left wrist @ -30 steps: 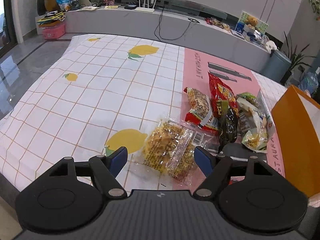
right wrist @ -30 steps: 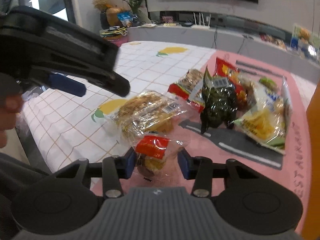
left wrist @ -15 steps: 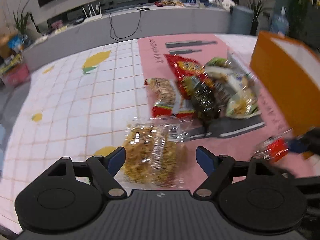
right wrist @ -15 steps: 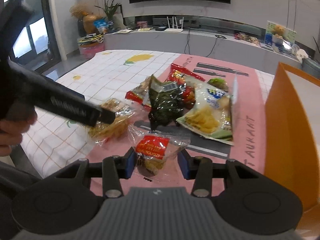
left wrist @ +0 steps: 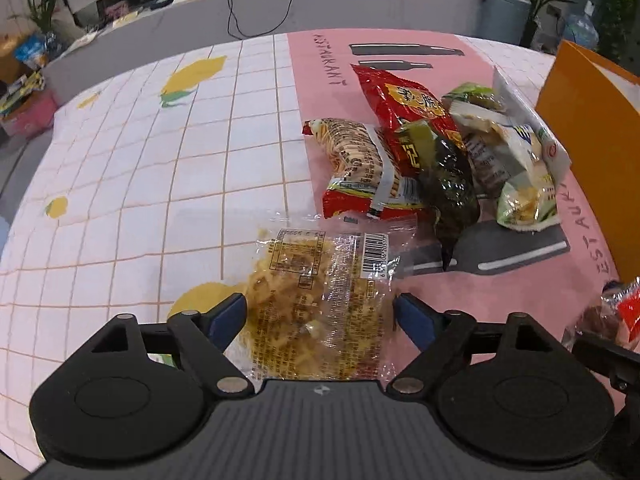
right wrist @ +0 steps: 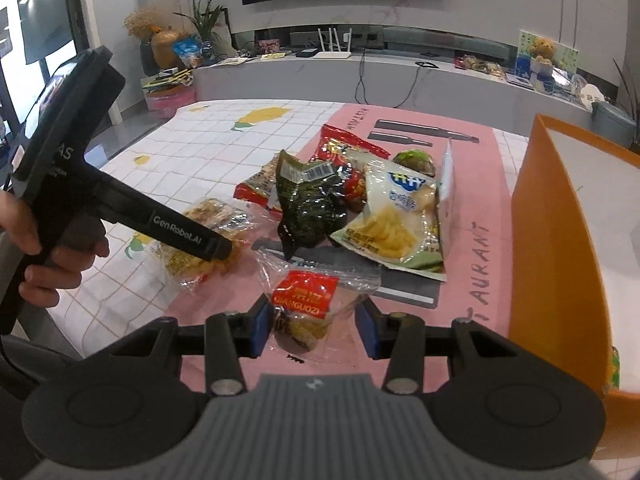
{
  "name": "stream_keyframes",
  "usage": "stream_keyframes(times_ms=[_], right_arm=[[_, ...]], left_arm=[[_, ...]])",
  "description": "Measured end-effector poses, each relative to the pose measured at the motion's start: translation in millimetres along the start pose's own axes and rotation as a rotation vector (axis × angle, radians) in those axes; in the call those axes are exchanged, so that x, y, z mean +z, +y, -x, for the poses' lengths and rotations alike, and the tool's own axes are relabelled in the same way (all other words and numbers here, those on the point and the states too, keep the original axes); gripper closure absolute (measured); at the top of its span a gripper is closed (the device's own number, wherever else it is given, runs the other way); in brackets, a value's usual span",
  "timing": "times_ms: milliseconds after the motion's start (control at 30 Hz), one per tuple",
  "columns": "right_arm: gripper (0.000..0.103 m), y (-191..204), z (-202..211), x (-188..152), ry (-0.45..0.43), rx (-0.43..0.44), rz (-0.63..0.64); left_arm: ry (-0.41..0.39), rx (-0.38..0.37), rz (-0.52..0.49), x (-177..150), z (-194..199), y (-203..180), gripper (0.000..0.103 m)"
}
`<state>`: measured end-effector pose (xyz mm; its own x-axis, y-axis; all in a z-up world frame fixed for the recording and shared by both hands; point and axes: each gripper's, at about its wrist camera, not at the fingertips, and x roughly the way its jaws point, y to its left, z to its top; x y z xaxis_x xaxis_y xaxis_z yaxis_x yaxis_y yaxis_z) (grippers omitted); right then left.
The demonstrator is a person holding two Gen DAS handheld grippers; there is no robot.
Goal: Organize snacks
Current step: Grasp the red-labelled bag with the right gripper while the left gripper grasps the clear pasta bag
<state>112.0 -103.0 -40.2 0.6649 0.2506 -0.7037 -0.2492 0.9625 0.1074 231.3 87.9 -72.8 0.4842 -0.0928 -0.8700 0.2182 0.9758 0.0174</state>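
My left gripper (left wrist: 320,316) is open, its blue pads on either side of a clear bag of yellow crisps (left wrist: 320,300) that lies on the table; the bag also shows in the right wrist view (right wrist: 200,236). My right gripper (right wrist: 314,328) is shut on a small clear packet with a red label (right wrist: 308,304) and holds it above the pink mat; the packet shows at the right edge of the left wrist view (left wrist: 616,316). A pile of snack bags (left wrist: 436,152) lies on the mat, also seen in the right wrist view (right wrist: 352,200).
An orange box (right wrist: 560,248) with a white inside stands open at the right; it also shows in the left wrist view (left wrist: 592,120). The table has a white lemon-print cloth (left wrist: 160,160) and a pink mat (right wrist: 472,216). A grey counter (right wrist: 400,76) runs behind.
My right gripper has lifted the red-label packet and turned right toward the orange box. My left gripper has closed in over the crisps bag, which now sits between its pads.
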Motion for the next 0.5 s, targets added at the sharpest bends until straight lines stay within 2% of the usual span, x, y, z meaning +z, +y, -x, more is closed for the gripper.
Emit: stream_keyframes(times_ms=[233,400,500], right_arm=[[0.059,1.5,-1.6,-1.0,0.01,0.005,-0.005],[0.059,2.4,-1.5,-1.1,0.009,0.008,-0.001],[0.059,1.4,-1.2,-0.8,0.009,0.004,-0.005]], left_arm=[[0.019,-0.013,0.032,3.5,-9.8,4.7,0.0],[0.064,-0.031,0.095,2.9,-25.0,8.8,0.0],[0.053,-0.021,0.099,2.3,-25.6,8.0,0.0]])
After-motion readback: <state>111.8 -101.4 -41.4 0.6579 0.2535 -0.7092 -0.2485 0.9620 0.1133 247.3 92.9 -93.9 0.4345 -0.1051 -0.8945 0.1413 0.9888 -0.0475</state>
